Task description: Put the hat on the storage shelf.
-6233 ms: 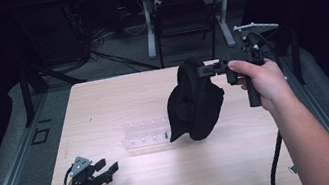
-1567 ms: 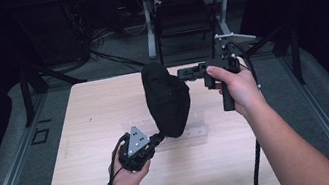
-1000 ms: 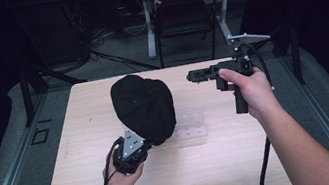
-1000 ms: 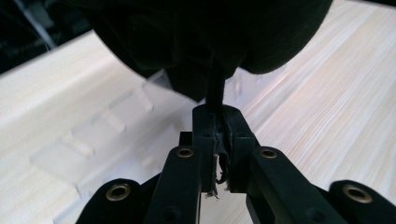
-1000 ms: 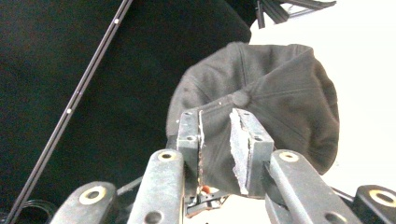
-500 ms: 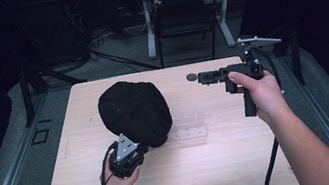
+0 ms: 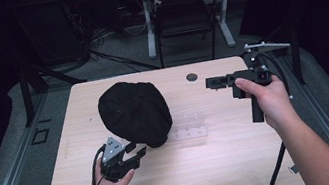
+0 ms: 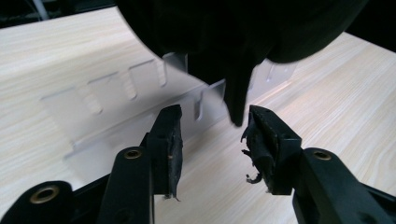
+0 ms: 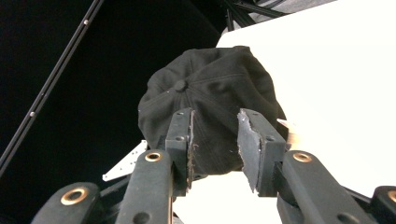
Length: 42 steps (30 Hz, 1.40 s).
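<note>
A black cap rests crown up over the left end of a clear plastic rack on the wooden table. My left gripper sits just in front of the cap, its jaws having just been opening. In the left gripper view the gripper is open and the cap's strap hangs between the tips, untouched. My right gripper is held off to the right, pointing at the cap. Its jaws have been opening too, with nothing between them and the cap farther off.
A small dark round grommet lies in the table's far middle. Beyond the far edge stand a chair and desk legs on a dark floor. Metal rails run along both table sides.
The cap went left and down onto the rack. The left gripper's jaws opened and let it go. The right hand drew away to the right.
</note>
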Tool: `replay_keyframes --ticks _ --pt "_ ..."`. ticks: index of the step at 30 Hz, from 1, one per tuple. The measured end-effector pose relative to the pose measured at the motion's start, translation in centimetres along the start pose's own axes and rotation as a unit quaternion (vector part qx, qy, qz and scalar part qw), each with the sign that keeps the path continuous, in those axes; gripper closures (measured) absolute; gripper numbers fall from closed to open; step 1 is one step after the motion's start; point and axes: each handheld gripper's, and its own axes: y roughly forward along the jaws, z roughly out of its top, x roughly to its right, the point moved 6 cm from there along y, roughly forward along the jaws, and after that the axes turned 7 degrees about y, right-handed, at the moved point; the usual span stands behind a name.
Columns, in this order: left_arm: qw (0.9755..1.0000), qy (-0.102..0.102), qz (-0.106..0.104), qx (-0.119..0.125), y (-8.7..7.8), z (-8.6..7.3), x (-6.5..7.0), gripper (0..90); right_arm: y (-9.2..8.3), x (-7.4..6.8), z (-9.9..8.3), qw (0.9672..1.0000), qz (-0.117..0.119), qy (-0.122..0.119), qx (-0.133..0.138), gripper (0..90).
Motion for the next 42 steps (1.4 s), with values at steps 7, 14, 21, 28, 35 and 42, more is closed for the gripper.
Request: replay_keyframes --ticks 7,14,21,28,35,42 --pt "0.9999 -0.012 0.005 -0.003 -1.8 -1.0 -0.8 51.6 -1.2 0.6 -1.0 0.9987 -0.040 -0.031 0.006 64.6" --pt "0.9996 -0.019 0.017 -0.015 -3.0 -2.1 -1.9 50.1 -1.7 1.1 -2.6 0.9963 -0.064 -0.057 0.002 63.3" --pt "0.9980 -0.055 0.028 -0.010 -3.3 -4.1 -3.3 49.9 -1.8 2.5 -4.8 0.9911 -0.097 -0.091 -0.005 59.2" --pt "0.9975 -0.059 0.036 -0.017 -3.3 -5.1 -3.7 48.4 -1.6 4.1 -7.3 0.9836 -0.125 -0.130 0.002 54.1" --pt "0.9975 -0.056 0.038 -0.018 -3.2 -5.3 -3.8 46.9 -1.3 6.0 -9.2 0.9799 -0.134 -0.147 0.016 49.5" --pt "0.9976 -0.055 0.037 -0.019 -3.1 -5.5 -3.7 45.8 -1.2 8.3 -10.9 0.9664 -0.180 -0.180 0.036 46.4"
